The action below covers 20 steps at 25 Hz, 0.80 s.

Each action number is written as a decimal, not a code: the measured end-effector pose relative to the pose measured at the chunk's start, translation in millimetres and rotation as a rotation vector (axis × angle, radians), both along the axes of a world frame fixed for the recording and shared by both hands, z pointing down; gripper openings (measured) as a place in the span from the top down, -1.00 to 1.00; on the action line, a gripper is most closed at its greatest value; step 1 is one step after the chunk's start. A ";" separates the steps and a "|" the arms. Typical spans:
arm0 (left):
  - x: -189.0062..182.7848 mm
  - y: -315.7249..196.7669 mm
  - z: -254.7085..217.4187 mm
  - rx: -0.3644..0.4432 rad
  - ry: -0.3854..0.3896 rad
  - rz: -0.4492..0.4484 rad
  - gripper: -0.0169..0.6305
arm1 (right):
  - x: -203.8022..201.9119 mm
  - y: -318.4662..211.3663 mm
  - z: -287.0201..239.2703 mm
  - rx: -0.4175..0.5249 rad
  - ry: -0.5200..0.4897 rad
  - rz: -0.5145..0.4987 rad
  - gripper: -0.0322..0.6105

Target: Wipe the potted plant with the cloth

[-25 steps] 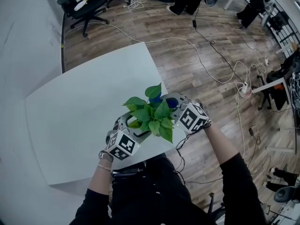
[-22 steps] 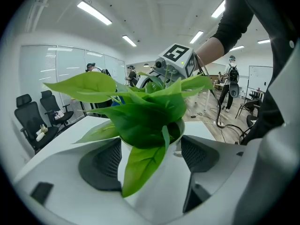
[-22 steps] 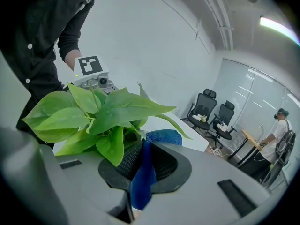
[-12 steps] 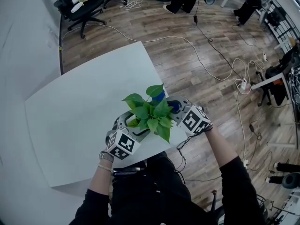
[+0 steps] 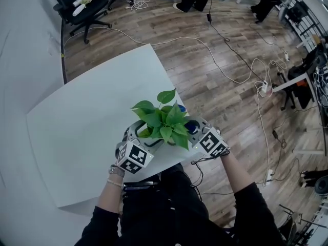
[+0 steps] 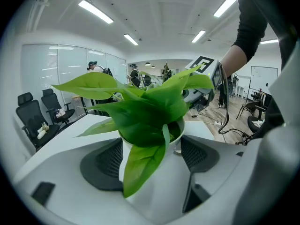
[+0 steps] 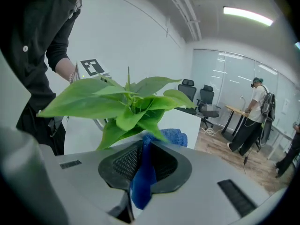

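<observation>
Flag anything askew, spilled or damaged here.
Nothing stands out: the potted plant stands upright in the left gripper, the blue cloth is pinched in the right gripper, and no soil shows on the table.

- Bright, even light from ceiling strip lights (image 6: 96,11); shadows are soft.
- Both gripper views bend at the edges, with dark corners.
- The nearest leaves (image 6: 140,165) look soft.

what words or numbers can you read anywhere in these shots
No readable text anywhere.
Marker cubes: black-and-white square patterns only, no letters.
Whiteboard: any writing is too small to read.
Pot and cloth: no label shows.
</observation>
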<state>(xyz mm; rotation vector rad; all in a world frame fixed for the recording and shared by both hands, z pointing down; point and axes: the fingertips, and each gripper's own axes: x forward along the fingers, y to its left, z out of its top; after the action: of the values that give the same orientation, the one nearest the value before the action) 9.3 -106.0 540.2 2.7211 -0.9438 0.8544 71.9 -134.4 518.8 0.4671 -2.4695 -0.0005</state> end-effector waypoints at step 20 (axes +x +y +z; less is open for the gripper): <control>1.3 -3.2 0.1 -0.003 -0.002 0.001 -0.27 | -37.8 76.4 8.5 -0.085 -0.112 0.098 0.67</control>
<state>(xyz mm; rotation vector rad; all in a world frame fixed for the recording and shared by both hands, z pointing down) 10.6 -109.2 540.3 2.7186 -0.9411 0.8575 34.1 -58.0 527.3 0.5648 -2.5412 0.1752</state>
